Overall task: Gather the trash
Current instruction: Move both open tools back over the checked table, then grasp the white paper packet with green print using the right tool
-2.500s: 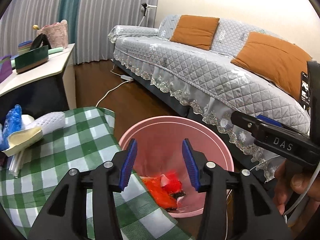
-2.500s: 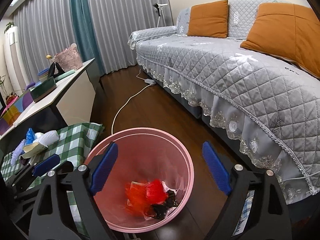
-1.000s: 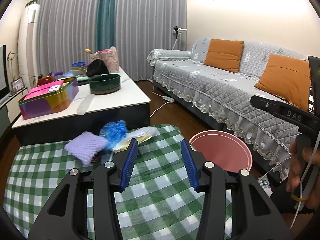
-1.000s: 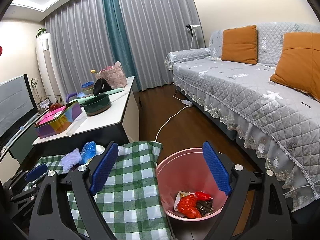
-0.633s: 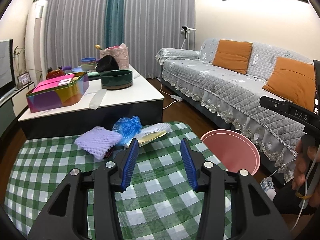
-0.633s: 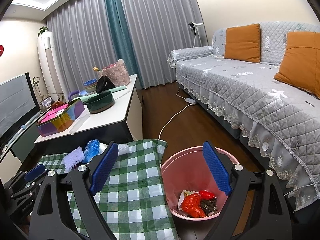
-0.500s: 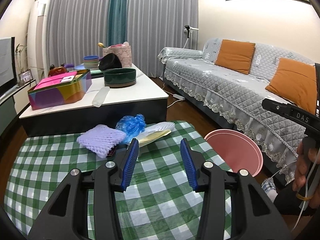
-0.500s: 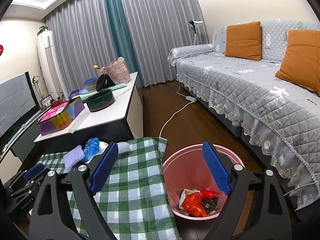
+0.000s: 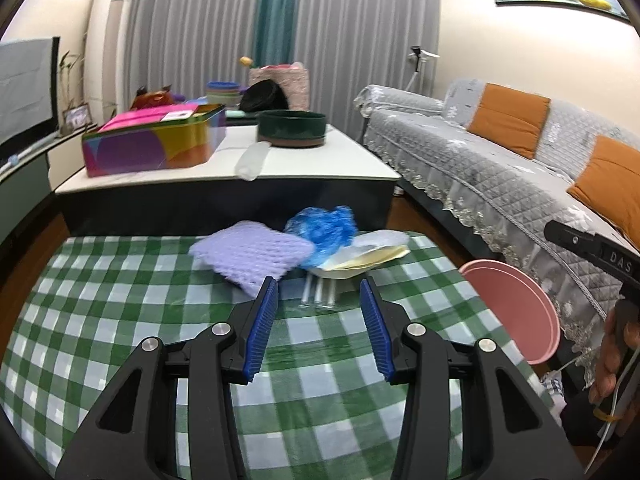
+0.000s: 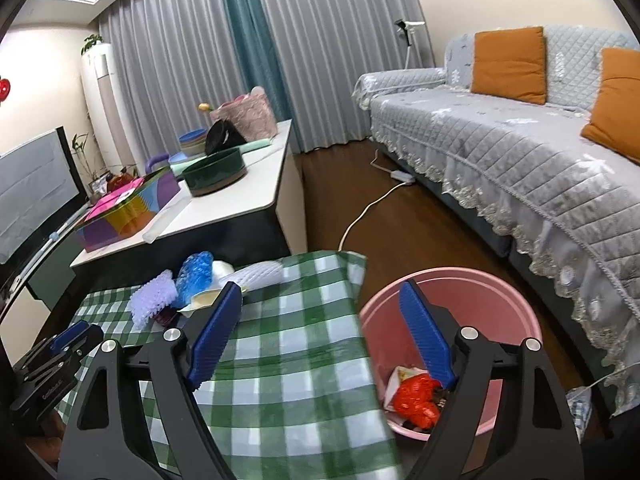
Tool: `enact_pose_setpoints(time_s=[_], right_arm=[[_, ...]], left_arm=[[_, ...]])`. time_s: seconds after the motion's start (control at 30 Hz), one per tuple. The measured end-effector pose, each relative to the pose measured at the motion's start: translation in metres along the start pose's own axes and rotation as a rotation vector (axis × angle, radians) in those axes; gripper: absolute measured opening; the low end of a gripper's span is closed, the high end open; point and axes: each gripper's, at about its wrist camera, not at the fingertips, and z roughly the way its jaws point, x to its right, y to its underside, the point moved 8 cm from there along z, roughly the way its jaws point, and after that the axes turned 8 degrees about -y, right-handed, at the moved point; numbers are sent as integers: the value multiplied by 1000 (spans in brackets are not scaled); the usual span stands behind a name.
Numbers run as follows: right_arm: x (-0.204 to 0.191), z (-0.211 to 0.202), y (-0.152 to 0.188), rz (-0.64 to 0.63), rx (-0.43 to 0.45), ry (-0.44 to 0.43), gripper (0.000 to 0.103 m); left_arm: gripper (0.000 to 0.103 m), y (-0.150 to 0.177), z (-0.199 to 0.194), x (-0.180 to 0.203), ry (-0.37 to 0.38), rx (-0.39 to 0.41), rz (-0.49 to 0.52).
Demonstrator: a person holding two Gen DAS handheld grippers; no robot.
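Observation:
On the green checked tablecloth (image 9: 120, 320) lies a pile of trash: a purple foam net (image 9: 252, 254), crumpled blue plastic (image 9: 324, 228), a yellowish wrapper (image 9: 368, 260) and clear straws (image 9: 320, 292). My left gripper (image 9: 318, 284) hovers just short of the straws, open, nothing between its pads. My right gripper (image 10: 320, 286) hangs over the cloth's edge and the pink bin (image 10: 480, 280); its jaws are closing with nothing between them. Red and white trash (image 10: 414, 400) sits in the bin. The right wrist view also shows the purple net (image 10: 154, 298) and blue plastic (image 10: 196, 272).
Behind the cloth stands a white low table (image 9: 320, 160) with a colourful tin (image 9: 156, 144) and a dark green bowl (image 9: 292, 128). A grey sofa (image 10: 520, 152) with orange cushions runs along the right. A white cable (image 10: 368, 204) crosses the wooden floor.
Both grippers have swung from above the bin to over the checked cloth and sunk toward the trash pile, which looks nearer in the left wrist view. The right jaws have narrowed slightly.

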Motion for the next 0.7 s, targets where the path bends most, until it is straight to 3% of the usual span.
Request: enact_pose_setpoints(time_s=[0.23, 0.47, 0.7], right_arm=[[-23, 37, 10, 13, -47, -54, 79], [-33, 76, 16, 116, -91, -129, 79], [-40, 121, 27, 219, -147, -183, 79]], left_arm=[[43, 1, 26, -24, -33, -29, -57], [43, -1, 52, -44, -64, -52, -123], [50, 3, 82, -58, -85, -108, -192]])
